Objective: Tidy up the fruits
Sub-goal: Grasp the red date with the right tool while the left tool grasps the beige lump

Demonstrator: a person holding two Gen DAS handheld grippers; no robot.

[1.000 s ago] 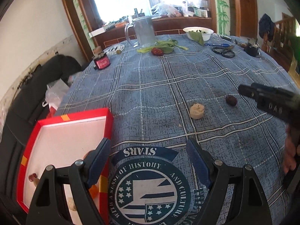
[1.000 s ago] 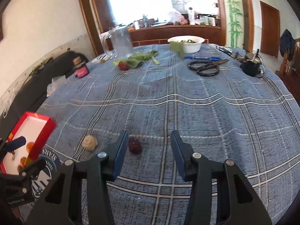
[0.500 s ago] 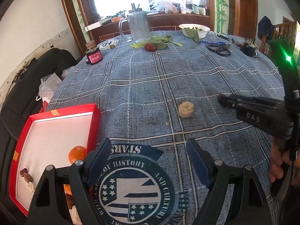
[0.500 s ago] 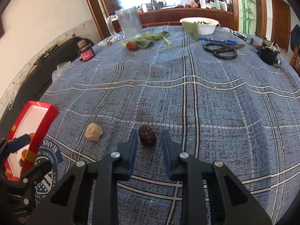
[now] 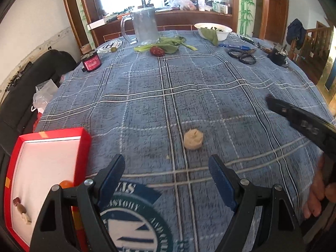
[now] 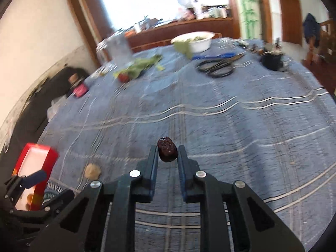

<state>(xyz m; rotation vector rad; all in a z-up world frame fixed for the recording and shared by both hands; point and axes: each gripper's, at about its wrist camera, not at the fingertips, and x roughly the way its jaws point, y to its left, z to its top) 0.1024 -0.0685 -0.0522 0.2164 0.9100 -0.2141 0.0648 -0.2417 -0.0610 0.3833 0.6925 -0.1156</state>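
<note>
Right gripper (image 6: 167,155) pinches dark dried date (image 6: 166,151) at fingertips, date long axis pointing away along fingers. Red tray (image 6: 36,159) lies far left of it, beside left gripper (image 5: 167,178); that one gapes wide, empty, pale fruit piece (image 5: 193,139) just ahead.

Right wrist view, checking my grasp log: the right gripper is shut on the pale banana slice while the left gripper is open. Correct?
Not quite. The right wrist view shows the right gripper shut on the dark red date; the pale banana slice lies on the cloth. The left gripper is open.
</note>
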